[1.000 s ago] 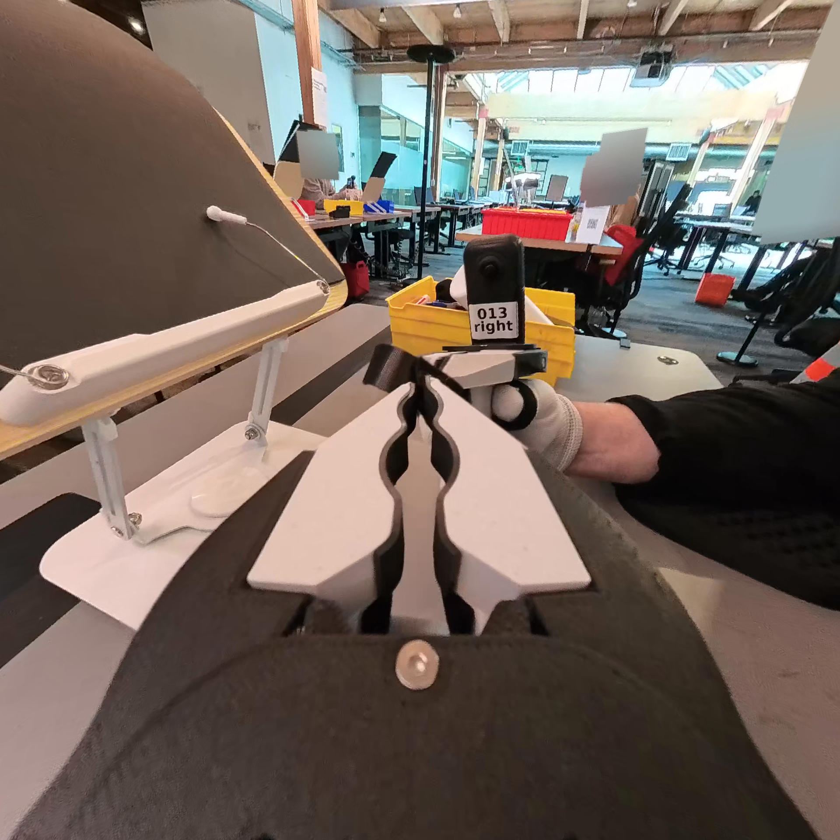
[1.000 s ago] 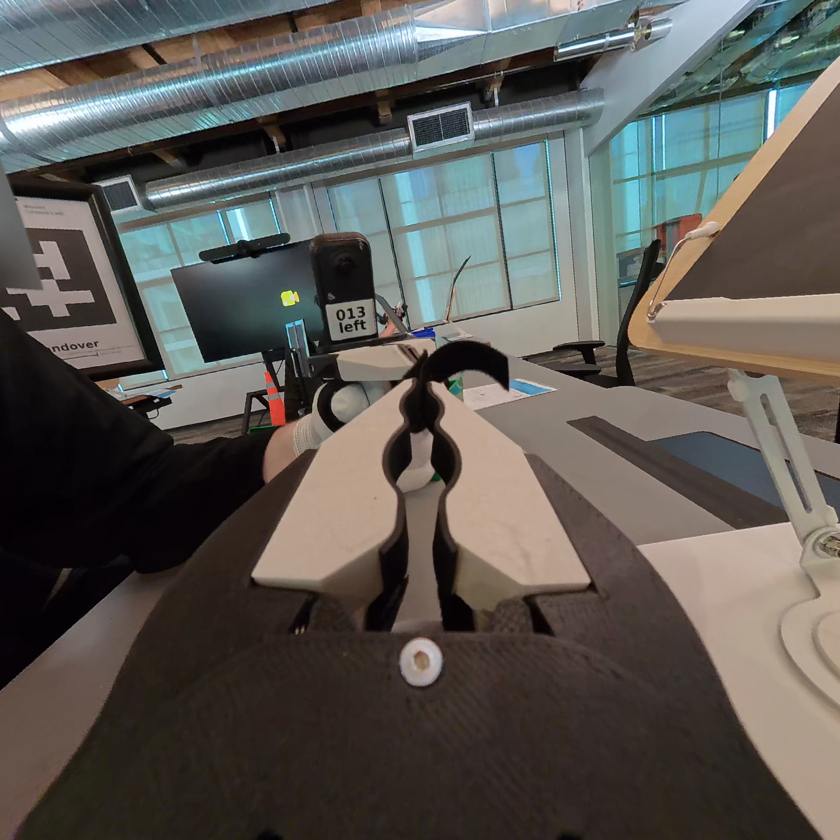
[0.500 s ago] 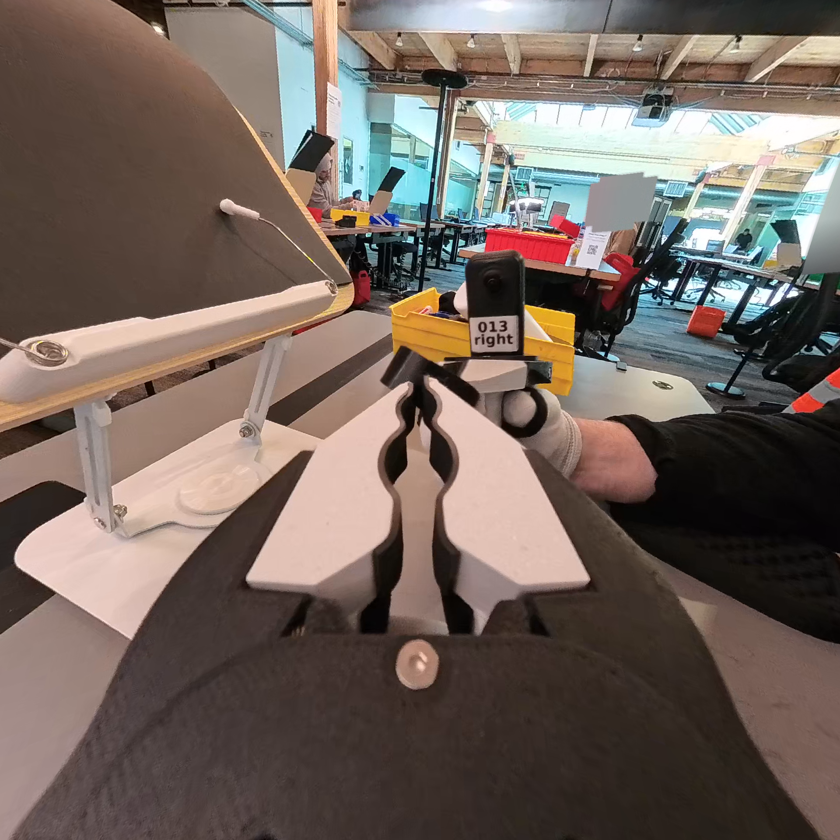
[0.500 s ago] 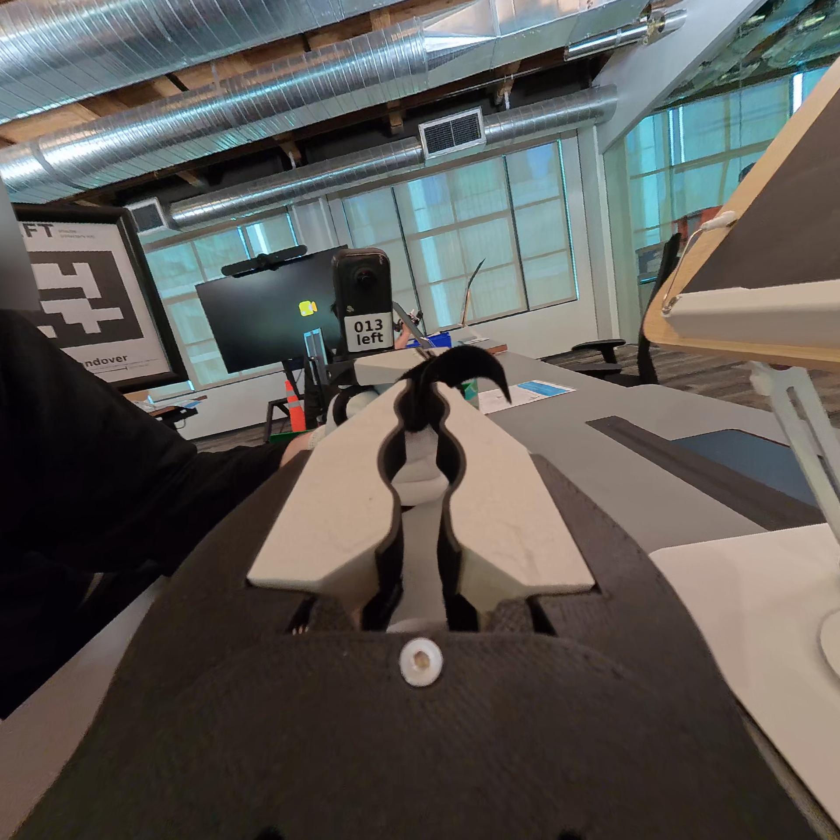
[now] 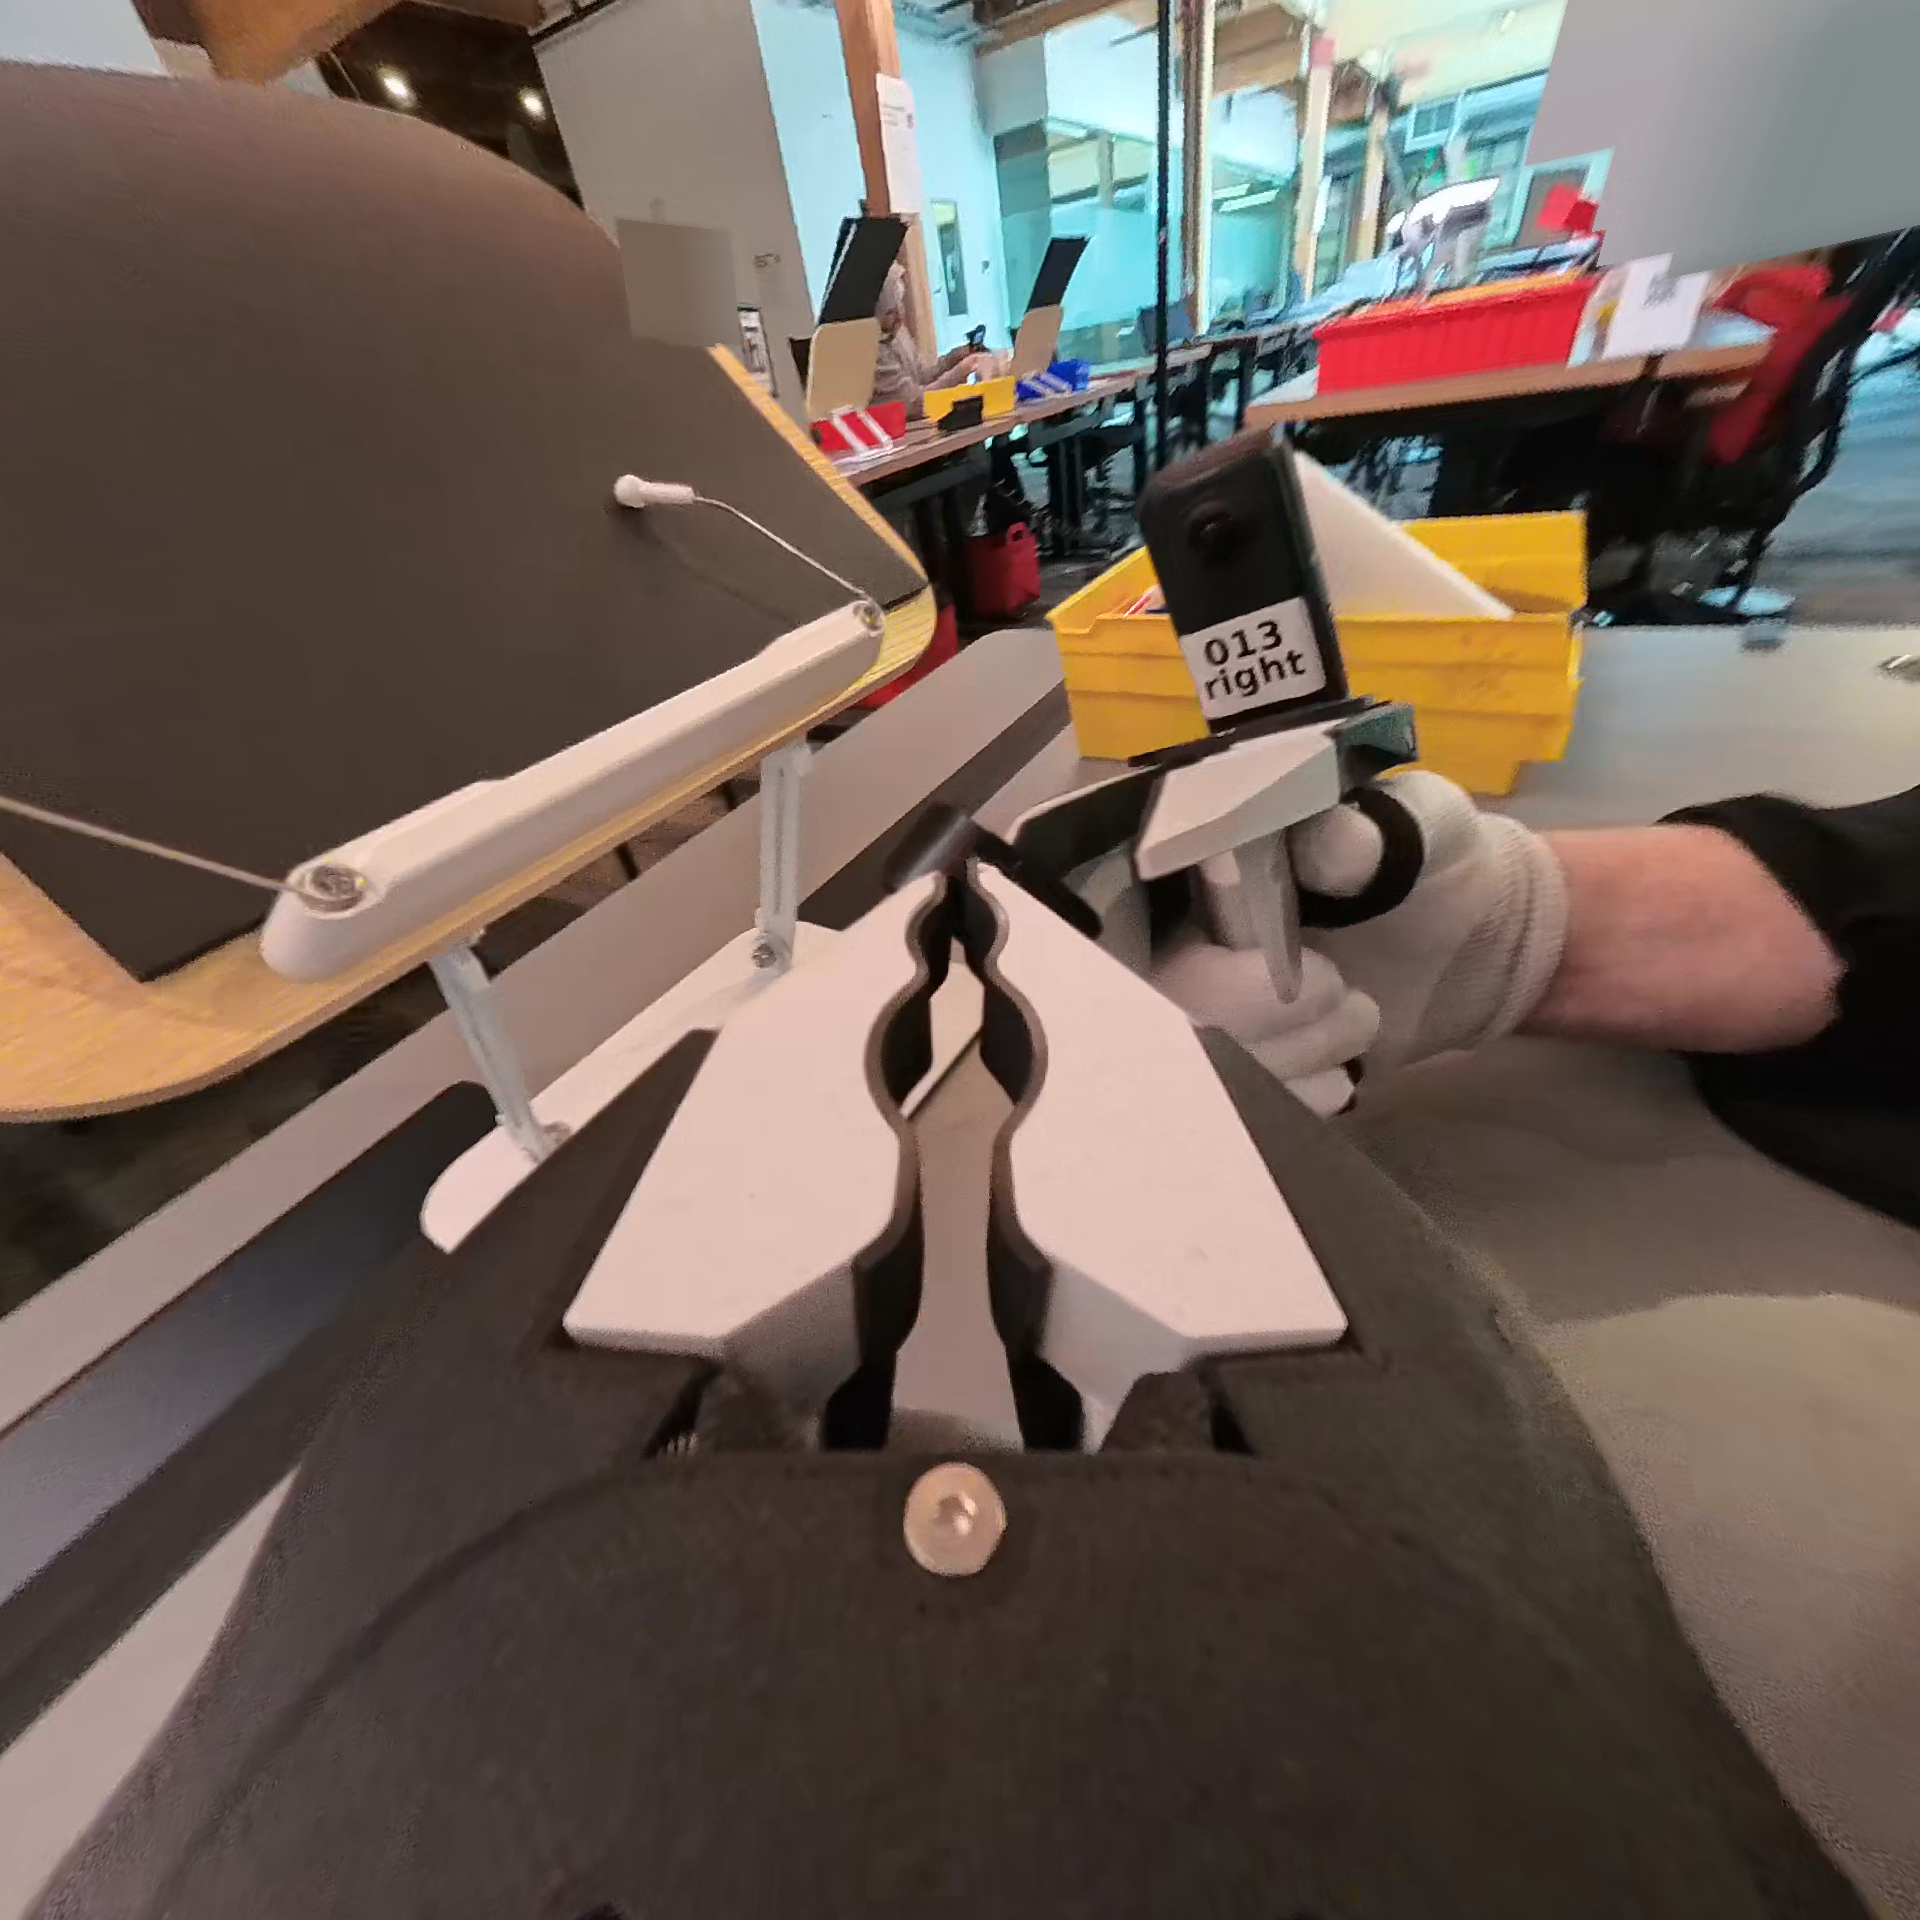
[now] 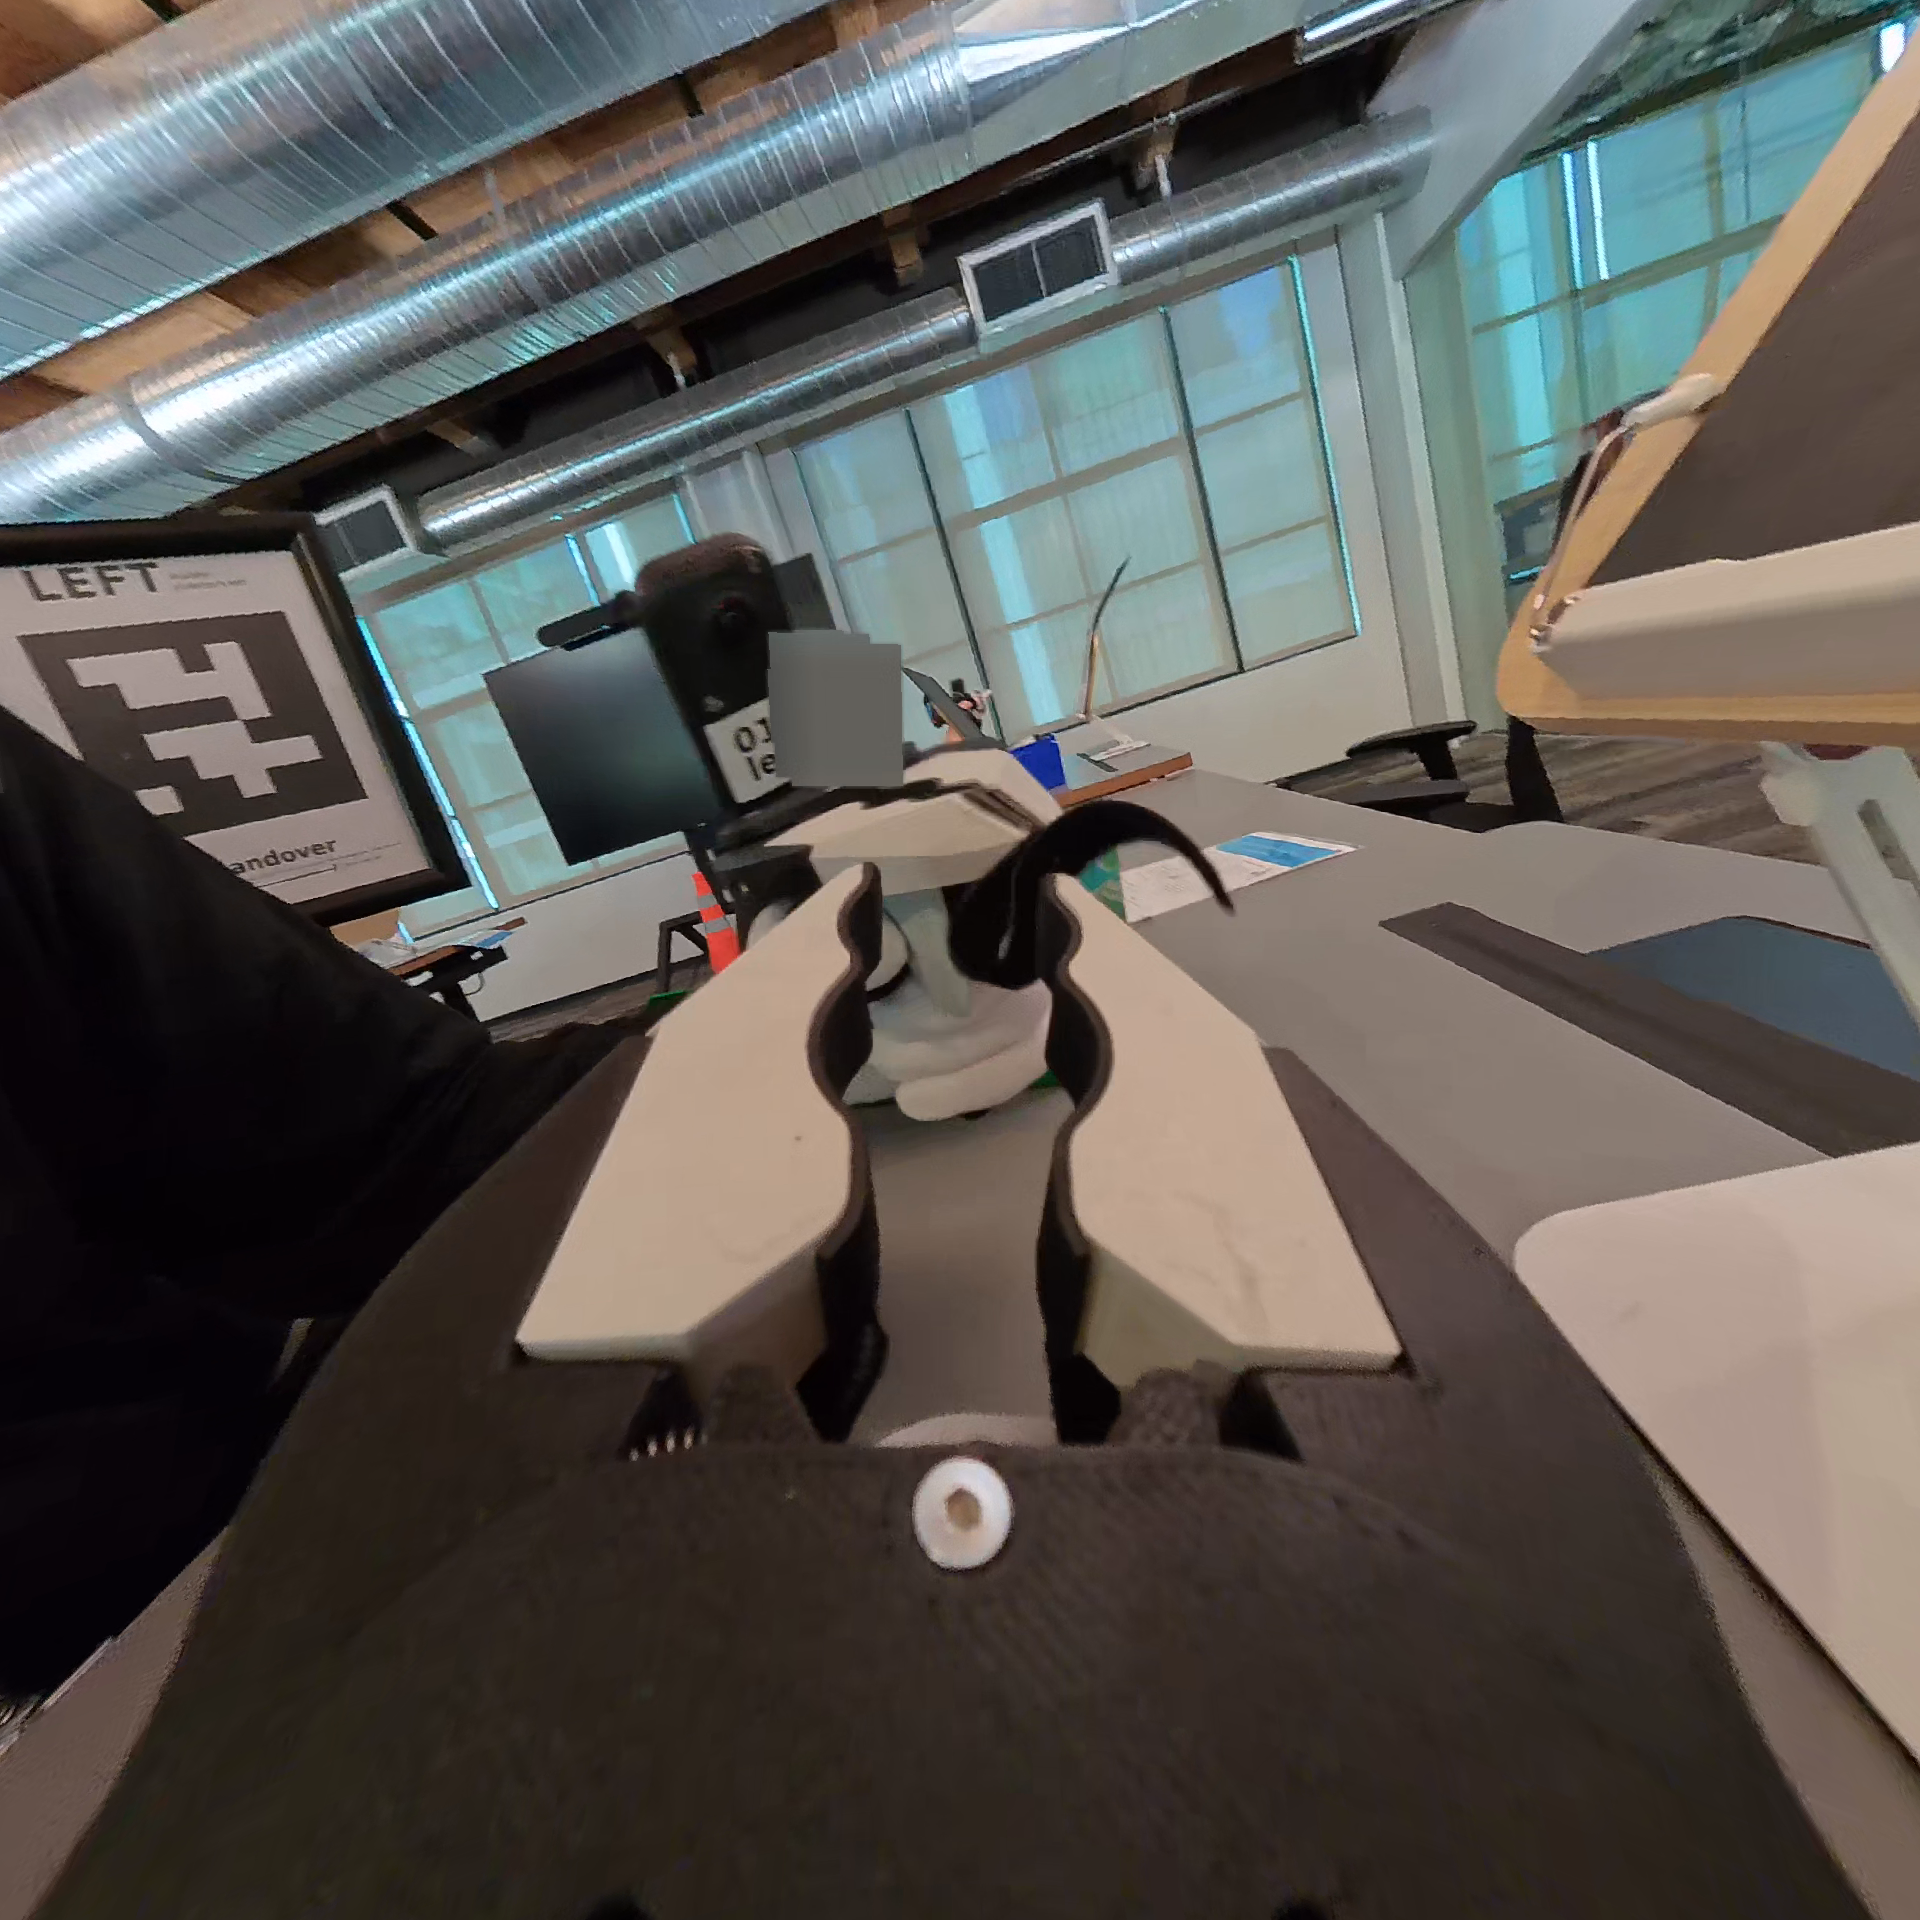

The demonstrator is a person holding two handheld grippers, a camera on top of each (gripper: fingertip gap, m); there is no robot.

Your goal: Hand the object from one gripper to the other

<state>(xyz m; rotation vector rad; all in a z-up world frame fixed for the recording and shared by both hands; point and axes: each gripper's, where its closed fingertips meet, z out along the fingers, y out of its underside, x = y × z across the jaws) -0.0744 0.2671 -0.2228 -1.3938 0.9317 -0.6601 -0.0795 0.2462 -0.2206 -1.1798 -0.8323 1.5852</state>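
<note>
Strap [image 5: 940,847]: pinched at left gripper [image 5: 961,904] tips, jaws closed. Right gripper [image 6: 961,914], beside it, has spread its jaws since a moment ago (strap [image 6: 1049,873] released). Handover apparently done.

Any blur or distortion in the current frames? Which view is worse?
Left wrist view: the left gripper is sharp, the red bin and desks behind it are smeared by motion blur, and the fisheye bends the edges. Right wrist view: worse, with a tilted horizon and the black strap soft; the windows are bright and the right gripper is fairly sharp.
</note>
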